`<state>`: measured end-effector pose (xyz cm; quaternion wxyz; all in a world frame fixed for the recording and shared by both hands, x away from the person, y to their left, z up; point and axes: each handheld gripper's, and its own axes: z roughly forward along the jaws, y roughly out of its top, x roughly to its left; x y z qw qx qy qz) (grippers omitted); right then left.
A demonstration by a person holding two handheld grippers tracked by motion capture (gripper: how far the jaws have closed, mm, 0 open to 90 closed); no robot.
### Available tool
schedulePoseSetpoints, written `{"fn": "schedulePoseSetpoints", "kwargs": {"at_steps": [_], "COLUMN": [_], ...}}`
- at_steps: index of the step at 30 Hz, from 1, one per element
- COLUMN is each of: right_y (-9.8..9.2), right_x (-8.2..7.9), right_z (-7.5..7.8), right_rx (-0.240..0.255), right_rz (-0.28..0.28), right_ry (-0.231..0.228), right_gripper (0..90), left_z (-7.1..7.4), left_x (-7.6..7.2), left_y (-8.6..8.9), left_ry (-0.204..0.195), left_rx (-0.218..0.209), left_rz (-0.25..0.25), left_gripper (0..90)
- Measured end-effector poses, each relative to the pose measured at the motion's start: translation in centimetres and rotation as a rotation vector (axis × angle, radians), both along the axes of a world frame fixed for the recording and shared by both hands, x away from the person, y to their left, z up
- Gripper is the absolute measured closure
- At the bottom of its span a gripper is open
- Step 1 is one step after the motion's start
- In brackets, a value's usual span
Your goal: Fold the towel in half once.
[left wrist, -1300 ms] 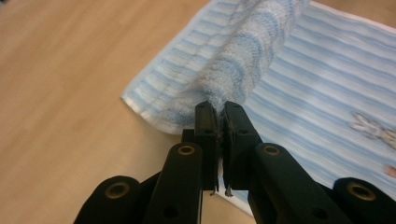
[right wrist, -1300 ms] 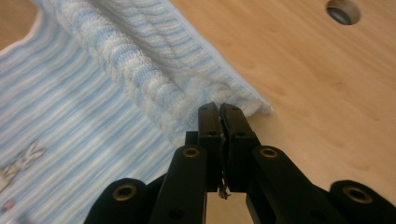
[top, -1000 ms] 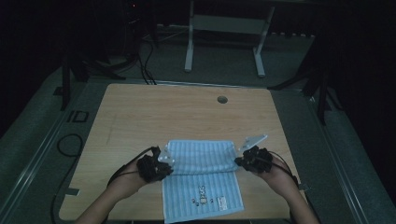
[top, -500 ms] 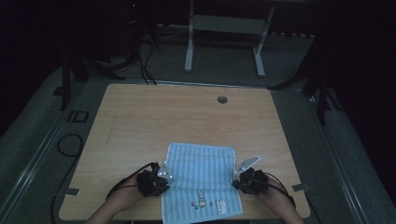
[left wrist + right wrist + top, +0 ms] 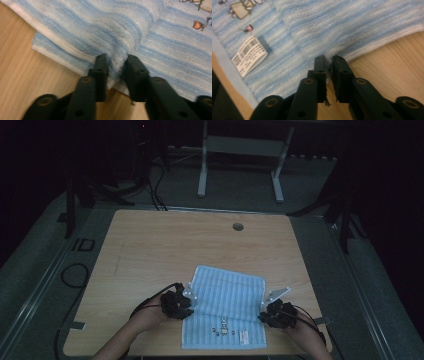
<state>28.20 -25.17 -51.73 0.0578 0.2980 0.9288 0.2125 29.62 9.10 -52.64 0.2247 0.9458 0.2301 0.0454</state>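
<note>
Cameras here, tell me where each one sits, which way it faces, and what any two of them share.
High view: above the person's side, looking forward and down on the table; forearms, left gripper and right gripper show.
Left gripper view: rides the left gripper, looking along its jaws at the towel edge bunched between them.
Right gripper view: rides the right gripper, jaws at the towel edge, label beyond.
All share the towel.

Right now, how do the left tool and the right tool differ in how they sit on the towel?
The left tool has a wider gap, bunched towel between its jaws; the right tool has a narrow gap at the edge. The left sits higher up the towel's side than the right. Both have just been opening.
</note>
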Motion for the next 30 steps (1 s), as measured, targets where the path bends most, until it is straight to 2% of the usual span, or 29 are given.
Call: {"fn": "schedulePoseSetpoints", "kwargs": {"at_steps": [2, 3, 5, 7, 8, 10, 11, 14, 15, 16, 17, 22, 26, 30], "right_y": [-0.3, -0.4, -0.9, -1.4, -1.7, -2.0, -2.4, -2.5, -2.5, -2.5, -2.4, -1.7, -1.2, -0.8], "right_x": [0.0, 0.2, 0.6, 1.3, 1.7, 2.3, 3.8, 5.9, 5.9, 6.7, 7.8, 10.7, 12.4, 13.7], "right_z": [0.8, 1.1, 2.4, 3.5, 4.0, 4.5, 5.3, 5.6, 5.6, 5.6, 5.5, 4.6, 3.5, 1.9], "right_rx": [0.02, 0.026, 0.033, 0.041, 0.045, 0.057, 0.058, 0.049, 0.049, 0.039, 0.024, -0.01, -0.022, -0.061], "right_rz": [0.0, 0.001, -0.008, -0.027, -0.037, -0.051, -0.07, -0.086, -0.086, -0.095, -0.101, -0.126, -0.151, -0.172], "right_ry": [-0.008, -0.007, -0.036, -0.043, -0.06, -0.059, -0.059, -0.041, -0.041, -0.034, -0.021, 0.009, 0.046, 0.082], "right_gripper": [71.7, 68.1, 61.1, 56.4, 55.5, 55.5, 51.2, 51.1, 51.1, 52.2, 52.5, 55.4, 55.5, 55.5], "left_z": [0.4, 0.9, 1.9, 2.9, 3.4, 3.4, 4.8, 5.6, 5.6, 5.9, 5.9, 4.8, 2.8, 1.3], "left_x": [-0.1, -0.1, 0.2, 0.9, 1.4, 1.4, 3.7, 6.1, 6.1, 7.6, 8.3, 12.0, 14.1, 15.2], "left_y": [0.0, 0.1, 0.3, 0.5, 0.6, 0.6, 0.7, 0.5, 0.5, 0.2, 0.1, -1.2, -2.5, -3.4], "left_ry": [0.025, 0.022, 0.017, -0.004, -0.014, -0.014, -0.053, -0.063, -0.063, -0.062, -0.058, -0.042, -0.008, 0.026], "left_rx": [-0.006, -0.015, -0.008, -0.01, -0.005, -0.005, 0.0, 0.001, 0.001, 0.002, 0.003, -0.007, 0.033, 0.066], "left_rz": [0.0, 0.006, 0.013, 0.045, 0.055, 0.055, 0.089, 0.116, 0.116, 0.138, 0.145, 0.178, 0.193, 0.187], "left_gripper": [59.3, 57.1, 51.2, 49.1, 47.7, 45.5, 44.5, 42.6, 42.6, 42.6, 42.6, 42.6, 42.6, 42.5]}}
